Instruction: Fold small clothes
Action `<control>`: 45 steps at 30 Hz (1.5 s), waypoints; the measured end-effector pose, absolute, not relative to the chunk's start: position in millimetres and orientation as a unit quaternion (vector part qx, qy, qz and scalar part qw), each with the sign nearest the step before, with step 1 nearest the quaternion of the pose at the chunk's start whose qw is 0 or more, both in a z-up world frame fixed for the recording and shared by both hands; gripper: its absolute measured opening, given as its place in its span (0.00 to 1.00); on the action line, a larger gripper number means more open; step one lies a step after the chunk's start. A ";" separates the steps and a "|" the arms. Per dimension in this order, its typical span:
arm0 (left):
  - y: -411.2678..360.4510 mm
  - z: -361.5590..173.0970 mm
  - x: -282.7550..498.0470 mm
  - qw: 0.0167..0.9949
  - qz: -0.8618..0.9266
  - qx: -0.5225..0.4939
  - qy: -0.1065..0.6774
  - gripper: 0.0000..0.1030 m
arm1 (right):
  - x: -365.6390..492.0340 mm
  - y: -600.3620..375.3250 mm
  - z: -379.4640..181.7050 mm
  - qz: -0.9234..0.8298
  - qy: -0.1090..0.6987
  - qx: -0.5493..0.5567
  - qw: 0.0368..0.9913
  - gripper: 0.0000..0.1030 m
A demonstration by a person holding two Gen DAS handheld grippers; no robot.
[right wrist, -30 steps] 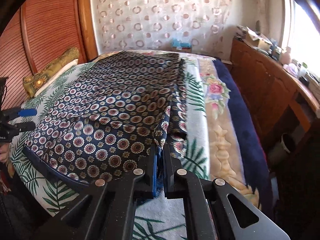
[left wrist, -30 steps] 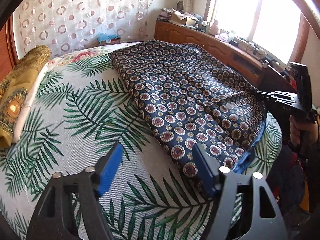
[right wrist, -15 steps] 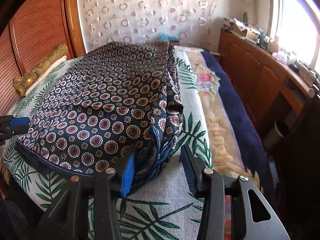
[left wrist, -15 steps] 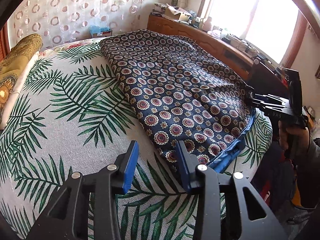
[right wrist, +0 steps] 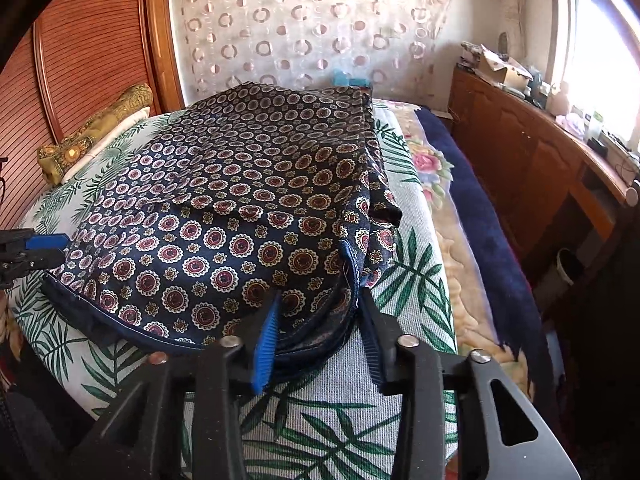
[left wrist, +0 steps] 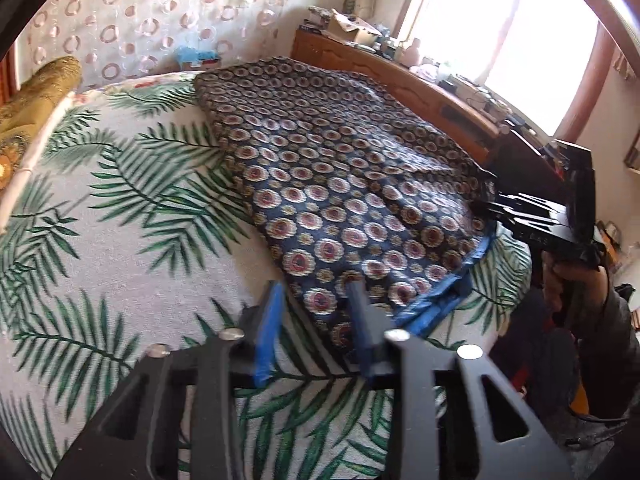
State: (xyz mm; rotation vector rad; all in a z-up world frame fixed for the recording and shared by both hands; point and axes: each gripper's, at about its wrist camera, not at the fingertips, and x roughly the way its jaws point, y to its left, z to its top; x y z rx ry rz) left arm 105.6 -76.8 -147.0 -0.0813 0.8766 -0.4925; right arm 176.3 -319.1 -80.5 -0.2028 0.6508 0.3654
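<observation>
The left gripper (left wrist: pixel 316 312) has its blue-padded fingers (left wrist: pixel 269 328) apart, straddling the near corner of the navy medallion-print garment (left wrist: pixel 340 184). The right gripper (right wrist: pixel 320 312) is likewise spread around the opposite hem corner, apparently touching cloth. The garment lies flat on the palm-leaf bedspread (left wrist: pixel 120 220), beside a gold bolster (right wrist: pixel 96 128).

The right tongs (right wrist: pixel 320 304) stand parted at 6 o'clock, both fingers straddling the near hem corner of the navy medallion-print garment (right wrist: pixel 240 208); no grip is made. The garment lies spread over the palm-leaf bedspread (right wrist: pixel 416 280). The left tongs (right wrist: pixel 36 250) sit at 9 o'clock, tips against the garment's edge; their closure cannot be determined. A gold bolster (right wrist: pixel 96 132) lies at 10 o'clock.
</observation>
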 end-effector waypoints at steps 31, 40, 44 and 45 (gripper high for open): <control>-59.3 -62.1 141.6 0.932 -0.210 -0.071 0.288 0.02 | 180.4 -334.1 -25.2 0.238 0.203 -0.023 0.949 0.04; -50.4 -59.2 201.5 0.934 -0.190 -0.083 0.290 0.02 | 225.9 -318.3 -35.9 0.237 0.193 -0.038 0.951 0.04; -49.2 -62.5 223.5 0.934 -0.184 -0.080 0.295 0.02 | 247.4 -315.6 -37.5 0.239 0.197 -0.036 0.950 0.04; -48.6 -63.5 230.9 0.934 -0.182 -0.080 0.296 0.02 | 251.6 -314.0 -37.2 0.239 0.198 -0.035 0.950 0.04</control>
